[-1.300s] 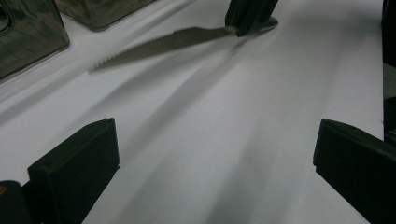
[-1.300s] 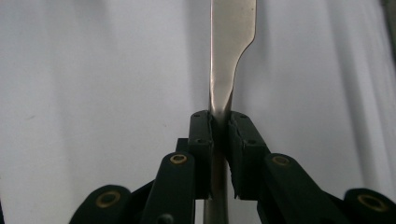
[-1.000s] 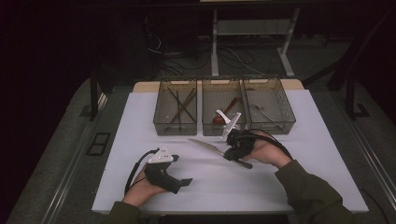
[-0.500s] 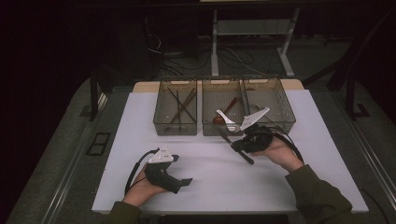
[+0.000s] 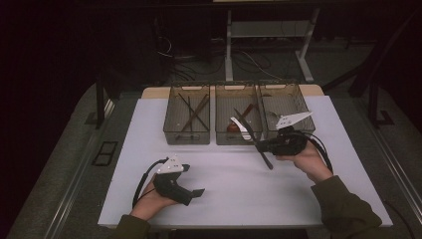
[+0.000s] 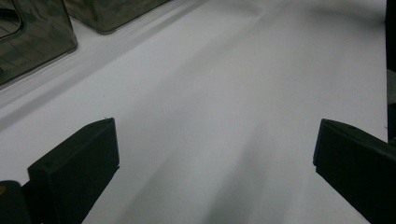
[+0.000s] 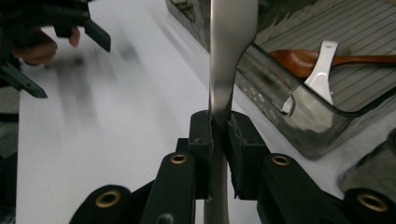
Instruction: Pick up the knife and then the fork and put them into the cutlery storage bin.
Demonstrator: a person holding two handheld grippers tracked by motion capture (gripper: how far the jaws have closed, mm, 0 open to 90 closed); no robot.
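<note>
Covering most of the table, the white mat (image 5: 234, 194) is the biggest thing in the high view, and everything else is placed here against the middle bin (image 5: 237, 122), the centre one of three clear bins along the mat's far edge. The left bin (image 5: 187, 121) touches it on one side and holds dark crossed sticks; the right bin (image 5: 286, 112) touches it on the other. The person's sleeves come in from the near edge.

Well away from the middle bin, toward the near left of the mat, the left gripper (image 5: 196, 193) rests low in its hand. Its own view shows its jaws standing wide apart over bare mat with nothing between them, a detail the high view leaves too small to read.

Just in front of the middle bin's near right corner, the right gripper (image 5: 260, 146) is clamped on a flat metal utensil (image 5: 253, 137). From above, that utensil runs slanted from over the bin's near wall down toward the mat. The right gripper view shows the pads pressed on its narrow shaft (image 7: 219, 100), and, inside the middle bin, a wooden spoon (image 7: 303, 59) under a white utensil (image 7: 322, 70).
</note>
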